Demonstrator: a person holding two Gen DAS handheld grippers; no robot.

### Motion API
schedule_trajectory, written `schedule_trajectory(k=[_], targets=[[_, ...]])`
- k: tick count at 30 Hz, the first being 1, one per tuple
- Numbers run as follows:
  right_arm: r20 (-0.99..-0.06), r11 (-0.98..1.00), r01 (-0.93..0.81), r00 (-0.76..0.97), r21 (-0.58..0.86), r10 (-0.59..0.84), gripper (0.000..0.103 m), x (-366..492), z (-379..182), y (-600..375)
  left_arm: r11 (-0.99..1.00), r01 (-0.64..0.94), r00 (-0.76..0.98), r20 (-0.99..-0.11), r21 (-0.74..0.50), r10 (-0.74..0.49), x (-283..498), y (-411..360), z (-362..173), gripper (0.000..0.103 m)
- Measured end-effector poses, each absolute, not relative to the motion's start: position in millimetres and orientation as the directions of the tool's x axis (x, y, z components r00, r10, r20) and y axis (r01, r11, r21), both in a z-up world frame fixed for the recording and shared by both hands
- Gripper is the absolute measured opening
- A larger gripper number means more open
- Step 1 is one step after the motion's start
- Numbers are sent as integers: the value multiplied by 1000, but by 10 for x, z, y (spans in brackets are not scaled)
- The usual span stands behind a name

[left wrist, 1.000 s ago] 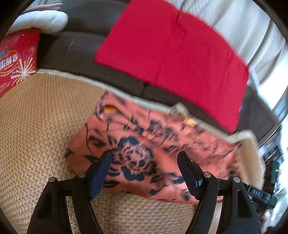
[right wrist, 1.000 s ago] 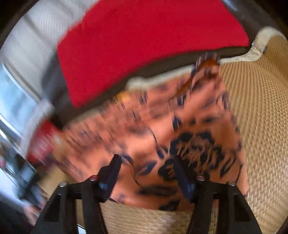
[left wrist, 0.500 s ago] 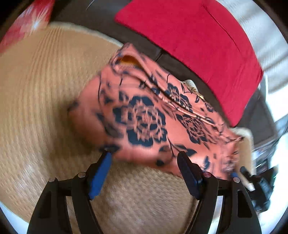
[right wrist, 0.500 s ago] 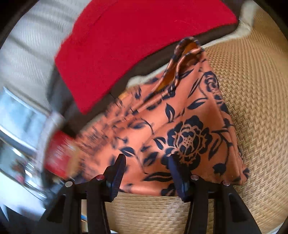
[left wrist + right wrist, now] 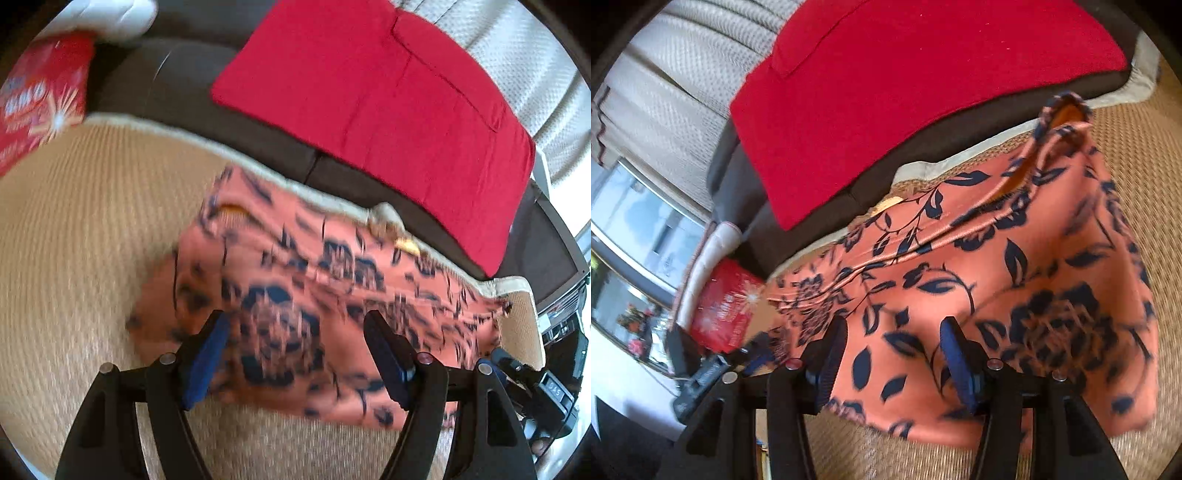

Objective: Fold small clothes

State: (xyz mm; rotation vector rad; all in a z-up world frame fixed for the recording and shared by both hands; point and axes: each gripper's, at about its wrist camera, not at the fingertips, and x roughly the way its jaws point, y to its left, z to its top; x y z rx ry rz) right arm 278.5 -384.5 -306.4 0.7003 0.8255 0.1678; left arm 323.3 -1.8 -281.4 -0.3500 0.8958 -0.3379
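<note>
An orange garment with dark blue flowers (image 5: 332, 280) lies folded on a woven straw mat (image 5: 74, 258), its far edge at the mat's border. My left gripper (image 5: 297, 321) hovers open over the garment's near left part, with cloth showing under and between the fingers but nothing pinched. My right gripper (image 5: 894, 326) stands open over the near edge of the same garment (image 5: 1015, 266), further right. Each gripper shows at the edge of the other's view: the right one (image 5: 517, 373) and the left one (image 5: 713, 369). Both views are blurred.
Beyond the mat (image 5: 1145, 184) a flat red cloth (image 5: 369, 85) lies on a dark brown sofa seat (image 5: 177, 85). A red printed packet (image 5: 40, 96) sits at the mat's far left, under a white cushion (image 5: 110, 14). Pale curtains (image 5: 676, 85) and a window (image 5: 635, 221) are to the right.
Half a second ago both cameras sat back with the fingertips short of the garment's near edge. Now both have swung forward, so the fingers overlap the garment again. The jaws stay equally wide.
</note>
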Motion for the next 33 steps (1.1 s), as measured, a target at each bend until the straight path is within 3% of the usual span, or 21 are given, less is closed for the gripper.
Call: schedule_trajectory(k=[3,7,10,12,22,25,29,33], targets=[[-624,766,124,668,631,406,57,3014,-3119,-3787,886,163,566,-694,-434,-444,3395,-20,-2839,76],[-662,772,134,617,621,426,56,3209,-3285,-3700,920,131,491,-782,-370,-384,3515,-148,-3134,76],[-690,812,113,602,572,402,57,3312,-3301,-3541,961,252,508,-830,-115,-232,3447,-499,-3161,78],[-699,829,102,598,550,391,57,3300,-3288,-3525,963,262,521,-830,-66,-199,3390,-547,-3154,78],[-669,781,140,620,609,410,56,3181,-3269,-3654,959,234,517,-815,-160,-262,3426,-295,-3119,79],[-614,772,114,683,625,396,56,3108,-3139,-3783,956,212,522,-803,-203,-286,3457,-195,-3089,79],[-548,602,238,733,762,403,56,3046,-3289,-4304,960,215,538,-798,-182,-271,3555,-207,-3118,79],[-448,458,242,789,855,420,56,3014,-3387,-4667,945,166,537,-778,-282,-327,3729,-122,-3060,78]])
